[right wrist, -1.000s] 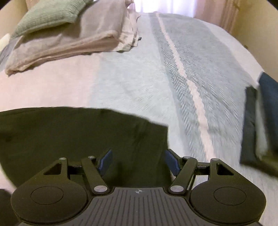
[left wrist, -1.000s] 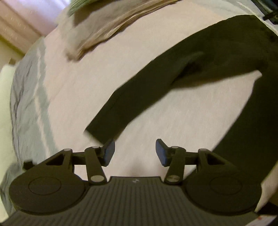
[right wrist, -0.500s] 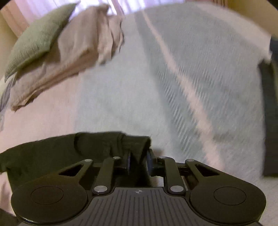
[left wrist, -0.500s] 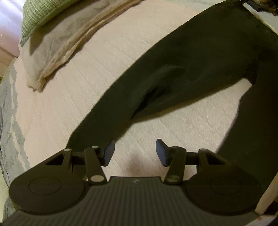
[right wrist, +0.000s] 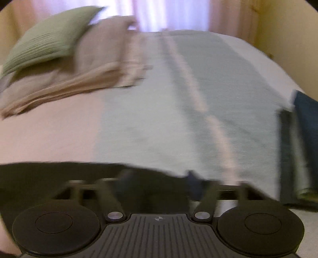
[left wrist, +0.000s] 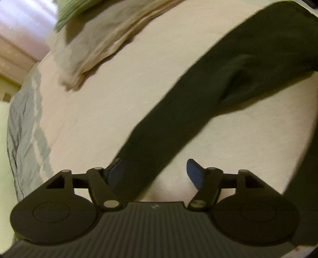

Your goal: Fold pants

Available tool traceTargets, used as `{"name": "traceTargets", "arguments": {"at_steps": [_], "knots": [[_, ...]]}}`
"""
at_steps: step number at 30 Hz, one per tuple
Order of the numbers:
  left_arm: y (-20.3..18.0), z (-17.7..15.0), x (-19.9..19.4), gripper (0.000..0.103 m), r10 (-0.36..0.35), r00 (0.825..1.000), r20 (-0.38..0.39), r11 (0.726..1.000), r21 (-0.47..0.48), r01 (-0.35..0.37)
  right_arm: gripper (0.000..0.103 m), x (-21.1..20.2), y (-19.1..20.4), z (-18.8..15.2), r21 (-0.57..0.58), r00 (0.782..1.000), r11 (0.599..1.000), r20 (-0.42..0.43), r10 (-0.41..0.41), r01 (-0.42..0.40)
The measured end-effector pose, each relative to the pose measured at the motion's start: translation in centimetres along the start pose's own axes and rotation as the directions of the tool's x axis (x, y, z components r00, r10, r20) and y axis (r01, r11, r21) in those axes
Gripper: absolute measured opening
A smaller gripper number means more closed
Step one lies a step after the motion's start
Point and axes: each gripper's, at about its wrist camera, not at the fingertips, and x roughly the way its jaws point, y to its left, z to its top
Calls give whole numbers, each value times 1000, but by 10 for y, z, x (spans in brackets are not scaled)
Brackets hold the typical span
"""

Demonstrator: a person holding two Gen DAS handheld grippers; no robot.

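left gripper spread, now over leg hem of dark fabric pants on pink quilted bed | right gripper reopened, waist released | next: pinch hem

One pair of dark pants, one green pillow, two grippers, one folded beige blanket

bed: pink sheet | throw: grey-blue, pale stripe, across the bed's right part | pillows: beige stack, far left corner | cushion: green, on pillows | folded clothes: dark, right edge | curtains: behind bed
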Motion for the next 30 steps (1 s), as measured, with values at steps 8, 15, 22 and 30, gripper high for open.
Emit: {"name": "traceTargets", "arguments": {"at_steps": [8,15,22,30], "knots": [[89,-43,60,66,-143,989,44,985,-87,146,70,55,220,-17,-449,968,858,-138,210,-251],[141,-39,63,5,-263,959,107,951,-136,276,70,94,338,-22,-561,944,760,-193,266,-329],[193,29,69,8,-47,961,271,983,-159,93,70,97,368,-16,-527,936,773,-211,283,-353],[187,-10,74,30,-45,957,286,987,-133,86,70,83,420,-77,-623,893,639,-317,321,-451]]}}
